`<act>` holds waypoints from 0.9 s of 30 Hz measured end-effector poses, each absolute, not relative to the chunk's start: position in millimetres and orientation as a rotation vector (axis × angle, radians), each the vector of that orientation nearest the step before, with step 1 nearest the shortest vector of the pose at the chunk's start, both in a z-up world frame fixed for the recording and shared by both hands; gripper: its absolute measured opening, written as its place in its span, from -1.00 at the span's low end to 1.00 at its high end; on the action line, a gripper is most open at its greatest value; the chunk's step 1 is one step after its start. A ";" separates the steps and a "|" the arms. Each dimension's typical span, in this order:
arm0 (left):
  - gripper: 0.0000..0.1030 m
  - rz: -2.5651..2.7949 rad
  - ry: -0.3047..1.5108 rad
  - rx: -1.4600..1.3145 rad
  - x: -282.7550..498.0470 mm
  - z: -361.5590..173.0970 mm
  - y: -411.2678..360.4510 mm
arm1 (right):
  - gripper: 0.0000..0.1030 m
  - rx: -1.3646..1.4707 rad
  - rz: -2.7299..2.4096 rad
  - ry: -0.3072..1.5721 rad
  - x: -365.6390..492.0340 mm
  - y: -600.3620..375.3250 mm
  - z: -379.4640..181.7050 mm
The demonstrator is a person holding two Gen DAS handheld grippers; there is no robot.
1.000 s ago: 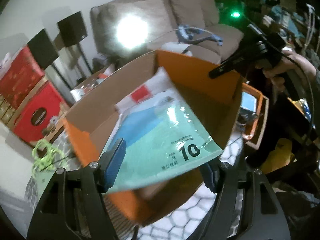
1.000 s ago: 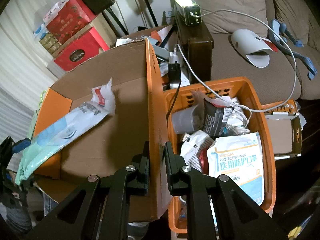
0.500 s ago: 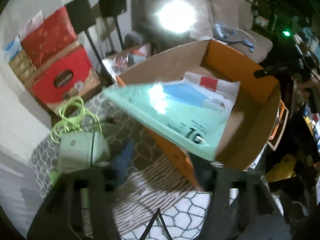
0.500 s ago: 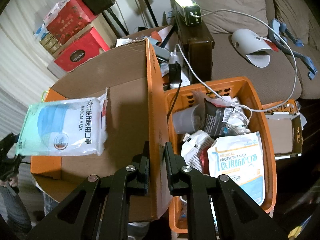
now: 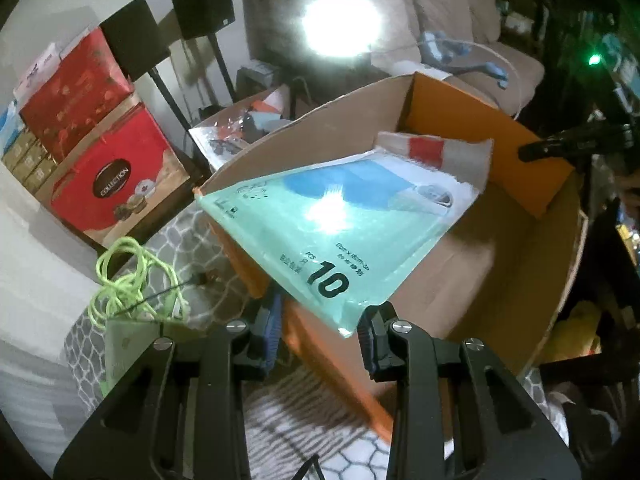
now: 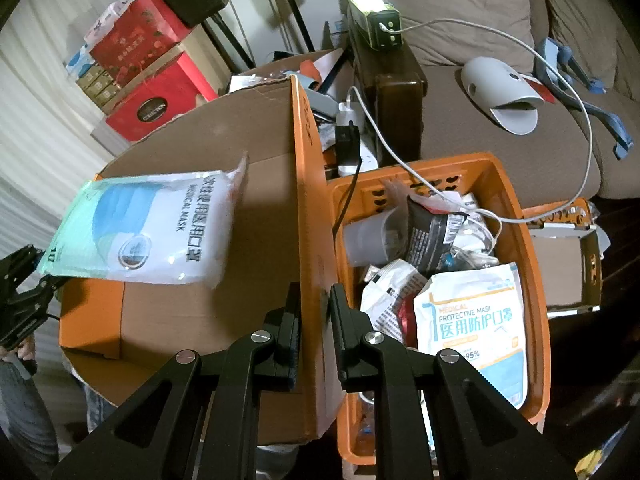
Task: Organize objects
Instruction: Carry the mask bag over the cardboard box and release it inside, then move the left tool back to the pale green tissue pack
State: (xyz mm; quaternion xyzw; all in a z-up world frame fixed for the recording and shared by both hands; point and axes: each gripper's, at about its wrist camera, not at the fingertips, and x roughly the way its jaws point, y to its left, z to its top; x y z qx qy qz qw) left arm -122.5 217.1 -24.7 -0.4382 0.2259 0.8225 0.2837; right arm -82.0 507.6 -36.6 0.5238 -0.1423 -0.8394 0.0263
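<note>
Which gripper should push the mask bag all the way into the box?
Left. The left hand-held gripper sits right at the mask bag's overhanging corner, jaws not gripping. The right hand-held gripper is shut on the cardboard box's orange flap, steadying it.

Mask pack point(image 6: 148, 228) lies across cardboard box point(image 6: 256, 184) rim; basket point(image 6: 516, 216) right of box.

beige fabric sofa point(image 6: 500, 12) behind, red cardboard gift boxes point(image 5: 116, 184) stacked left, tangled neon-green cord point(image 5: 132, 280) on grey patterned rug point(image 5: 192, 240), black speakers on stands point(image 5: 202, 4)
</note>
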 end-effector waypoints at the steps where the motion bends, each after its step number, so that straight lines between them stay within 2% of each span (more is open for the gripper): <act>1: -0.37 2.204 0.624 -1.185 -124.5 -27.0 221.9 | -0.72 1.620 -2.594 -0.438 -81.7 507.4 -36.5; 3: -0.15 2.192 0.652 -1.209 -125.4 -30.4 227.5 | -0.72 1.619 -2.594 -0.438 -81.8 507.7 -36.5; 5: 0.31 2.203 0.679 -1.175 -118.1 -28.0 227.8 | -0.72 1.618 -2.595 -0.439 -81.8 508.2 -36.9; 7: 0.60 2.220 0.679 -1.139 -110.6 -22.6 224.3 | -0.72 1.619 -2.595 -0.437 -81.9 508.2 -37.0; 12: 0.65 2.248 0.581 -1.130 -107.5 -3.7 199.7 | -0.72 1.618 -2.594 -0.445 -81.7 508.2 -36.8; 20: 0.96 2.356 0.459 -1.176 -124.8 15.5 145.5 | -0.72 1.619 -2.592 -0.449 -81.9 507.7 -36.3; 27: 0.99 2.403 0.380 -1.252 -130.0 15.1 98.3 | -0.72 1.620 -2.593 -0.449 -81.8 508.1 -36.3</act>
